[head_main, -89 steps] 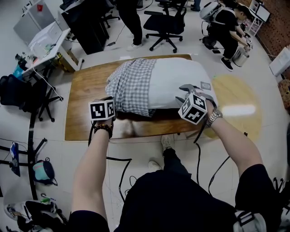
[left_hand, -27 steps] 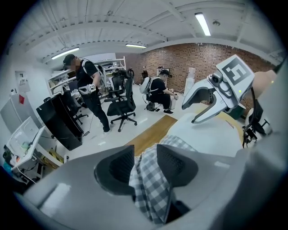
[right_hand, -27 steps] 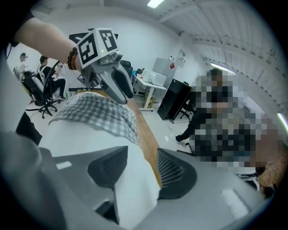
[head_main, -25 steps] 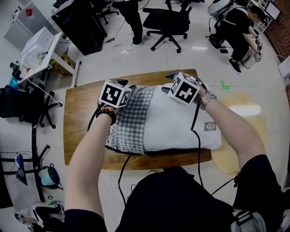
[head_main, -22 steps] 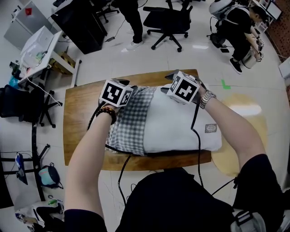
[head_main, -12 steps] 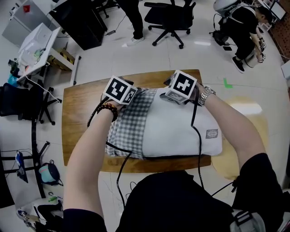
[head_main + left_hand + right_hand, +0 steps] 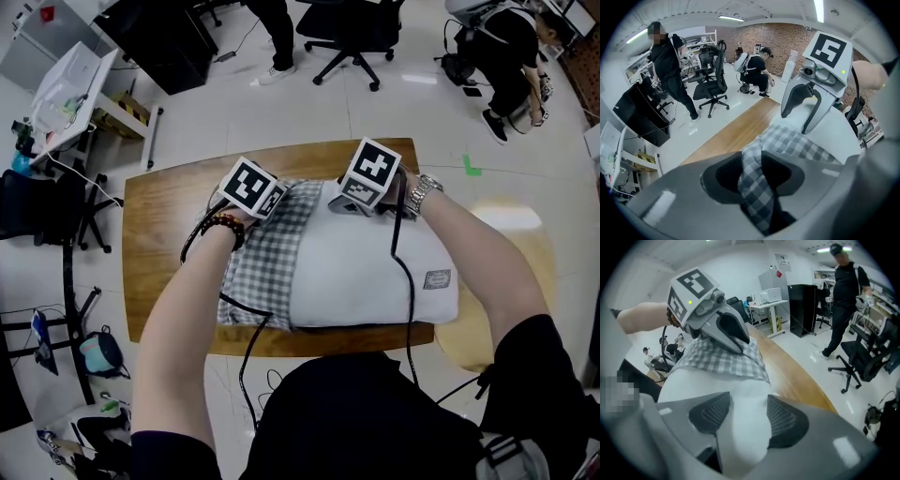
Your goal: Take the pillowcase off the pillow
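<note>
- My left gripper (image 7: 752,178) has just been closing its fingers on a fold of the grey-and-white checked fabric pillowcase (image 7: 267,253), which is now pinched between them.
- My right gripper (image 7: 749,418) has just been widening its fingers; the plump white pillow (image 7: 370,272) bulges between them, touching both pads.
- The pillowcase covers only the pillow's left end, and both lie on the brown wooden bench (image 7: 159,225).

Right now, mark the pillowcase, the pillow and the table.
pillowcase (image 7: 277,246), head view, middle of the checked fabric.
pillow (image 7: 356,272), head view, bare white part.
table (image 7: 161,248), head view, bare wood at left.
</note>
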Demonstrator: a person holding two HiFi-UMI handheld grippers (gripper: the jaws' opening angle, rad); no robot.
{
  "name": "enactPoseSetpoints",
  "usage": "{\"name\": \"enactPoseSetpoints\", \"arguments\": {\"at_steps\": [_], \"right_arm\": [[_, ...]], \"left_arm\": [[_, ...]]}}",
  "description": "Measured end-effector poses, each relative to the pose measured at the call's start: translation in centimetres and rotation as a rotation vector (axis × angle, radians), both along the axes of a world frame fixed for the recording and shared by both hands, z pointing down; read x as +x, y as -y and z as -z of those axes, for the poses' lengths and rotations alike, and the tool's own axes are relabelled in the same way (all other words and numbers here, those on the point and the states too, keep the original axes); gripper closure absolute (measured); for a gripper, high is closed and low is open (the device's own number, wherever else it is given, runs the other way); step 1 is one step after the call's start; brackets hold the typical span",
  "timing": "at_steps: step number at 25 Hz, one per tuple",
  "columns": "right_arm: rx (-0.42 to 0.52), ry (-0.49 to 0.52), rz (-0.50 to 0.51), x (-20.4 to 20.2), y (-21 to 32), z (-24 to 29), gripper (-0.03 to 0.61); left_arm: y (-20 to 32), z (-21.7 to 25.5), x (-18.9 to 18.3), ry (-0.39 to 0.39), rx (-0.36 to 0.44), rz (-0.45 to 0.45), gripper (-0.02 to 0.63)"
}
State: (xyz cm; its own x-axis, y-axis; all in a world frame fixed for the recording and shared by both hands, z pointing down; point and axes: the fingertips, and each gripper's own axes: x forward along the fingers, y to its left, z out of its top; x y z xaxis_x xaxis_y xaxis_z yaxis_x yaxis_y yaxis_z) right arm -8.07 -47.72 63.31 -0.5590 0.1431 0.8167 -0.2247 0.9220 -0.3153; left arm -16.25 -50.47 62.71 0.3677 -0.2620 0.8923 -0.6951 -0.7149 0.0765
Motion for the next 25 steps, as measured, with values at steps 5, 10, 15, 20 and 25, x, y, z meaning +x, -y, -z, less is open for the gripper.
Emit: {"name": "enactPoseSetpoints", "arguments": {"at_steps": [5, 10, 15, 20, 25], "right_arm": [[-0.028, -0.026, 0.002, -0.2, -0.6, -0.4, 0.489], [0.037, -0.031, -0.038, 0.1, -0.6, 1.2, 0.565], [0.103, -0.021, -0.099, 1.8, -0.8, 3.5, 0.566], [0.186, -0.053, -0.118, 2.9, -1.5, 5.2, 0.568], [0.204, -0.065, -0.142, 4.2, -2.3, 5.9, 0.568]], "left_arm": [[0.2, -0.7, -0.5, 0.038, 0.008, -0.007, 0.544], [0.5, -0.1, -1.5, 0.08, 0.056, 0.034, 0.588], [0.4, 0.7, -3.0, 0.092, 0.084, 0.122, 0.591], [2.9, 5.0, -3.8, 0.079, 0.311, 0.127, 0.594], [-3.2, 2.2, -8.3, 0.157, 0.006, 0.299, 0.595]]}}
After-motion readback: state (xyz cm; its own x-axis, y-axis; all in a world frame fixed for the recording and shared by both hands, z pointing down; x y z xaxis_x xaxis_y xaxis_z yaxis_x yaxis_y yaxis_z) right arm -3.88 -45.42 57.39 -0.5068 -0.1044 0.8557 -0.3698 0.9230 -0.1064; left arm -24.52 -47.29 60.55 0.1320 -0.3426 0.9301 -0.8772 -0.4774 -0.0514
